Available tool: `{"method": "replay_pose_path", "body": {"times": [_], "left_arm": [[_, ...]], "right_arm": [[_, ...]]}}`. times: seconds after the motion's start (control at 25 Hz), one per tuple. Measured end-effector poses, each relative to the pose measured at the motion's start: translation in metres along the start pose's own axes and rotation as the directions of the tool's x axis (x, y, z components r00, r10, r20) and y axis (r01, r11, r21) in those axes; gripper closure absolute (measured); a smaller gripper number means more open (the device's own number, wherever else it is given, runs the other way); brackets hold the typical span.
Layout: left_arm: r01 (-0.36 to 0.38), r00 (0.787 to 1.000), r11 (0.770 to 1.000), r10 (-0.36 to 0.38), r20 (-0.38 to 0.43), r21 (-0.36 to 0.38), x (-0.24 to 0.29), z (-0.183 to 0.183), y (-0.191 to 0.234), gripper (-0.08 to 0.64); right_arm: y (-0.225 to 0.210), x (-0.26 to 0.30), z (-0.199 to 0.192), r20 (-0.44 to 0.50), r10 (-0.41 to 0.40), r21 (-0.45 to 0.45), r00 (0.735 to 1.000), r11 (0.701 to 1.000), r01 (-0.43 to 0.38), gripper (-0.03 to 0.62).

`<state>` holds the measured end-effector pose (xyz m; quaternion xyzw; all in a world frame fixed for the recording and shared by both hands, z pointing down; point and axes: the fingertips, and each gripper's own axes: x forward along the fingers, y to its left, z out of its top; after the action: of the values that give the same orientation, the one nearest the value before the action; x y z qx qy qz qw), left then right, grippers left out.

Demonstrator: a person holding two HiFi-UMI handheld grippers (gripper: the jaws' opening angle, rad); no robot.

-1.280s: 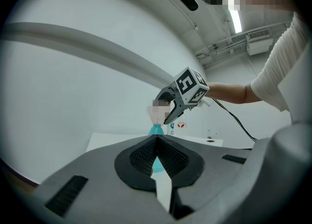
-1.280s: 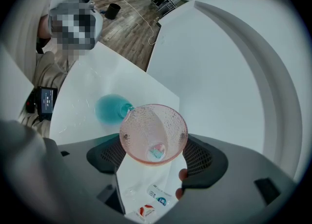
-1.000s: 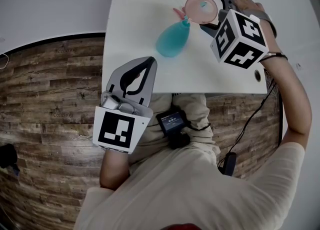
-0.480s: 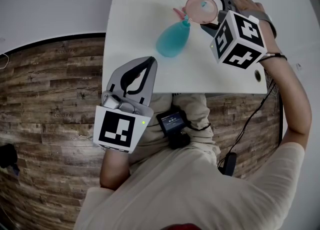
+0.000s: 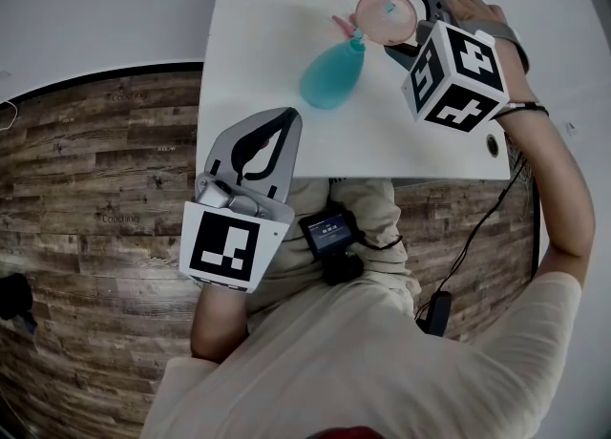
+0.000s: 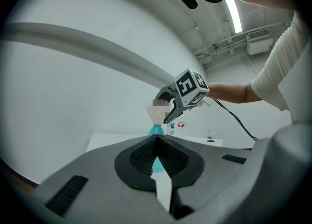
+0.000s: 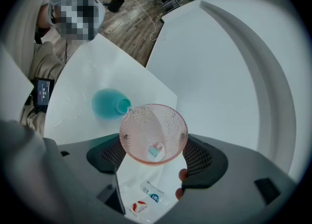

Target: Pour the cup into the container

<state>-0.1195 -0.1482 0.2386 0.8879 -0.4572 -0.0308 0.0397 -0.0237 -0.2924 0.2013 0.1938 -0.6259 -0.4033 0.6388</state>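
Against the head view of 1 s ago almost nothing differs: the right gripper (image 5: 406, 22) with its marker cube sits a touch further right, while the cup, the container and the left gripper keep their places. The pink cup (image 7: 153, 133) lies between the right gripper's 2 jaws, which are spread to its width and press its sides from left and right. Its wet mouth faces up toward that gripper's camera, and the left gripper view shows its long axis close to upright, wide rim above and narrow base below. The rim's lip meets the neck of the teal container (image 7: 108, 103), which stands on the white table (image 5: 267, 27). The left gripper (image 6: 157, 138) hangs off the table's near edge, its pads pressed together on nothing.
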Motion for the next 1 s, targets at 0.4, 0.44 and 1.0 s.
{"method": "replay_pose_path", "body": {"times": [0.4,0.44,1.0], "left_arm": [[0.003,1.000,1.000,-0.003,-0.001,0.000,0.0009,-0.0027,-0.0005,0.549],[0.003,1.000,1.000,-0.003,-0.001,-0.001,0.0009,-0.0028,-0.0005,0.549],[0.004,1.000,1.000,-0.004,0.000,-0.001,0.0008,-0.0015,-0.0004,0.549]], "right_arm": [[-0.0004,0.0011,-0.0010,-0.006,-0.010,-0.007,1.000,1.000,0.010,0.221],[-0.0008,0.0010,-0.0011,-0.007,-0.011,-0.008,1.000,1.000,0.011,0.221],[-0.0041,-0.0030,-0.0003,-0.018,-0.025,-0.026,1.000,0.999,0.025,0.221]]}}
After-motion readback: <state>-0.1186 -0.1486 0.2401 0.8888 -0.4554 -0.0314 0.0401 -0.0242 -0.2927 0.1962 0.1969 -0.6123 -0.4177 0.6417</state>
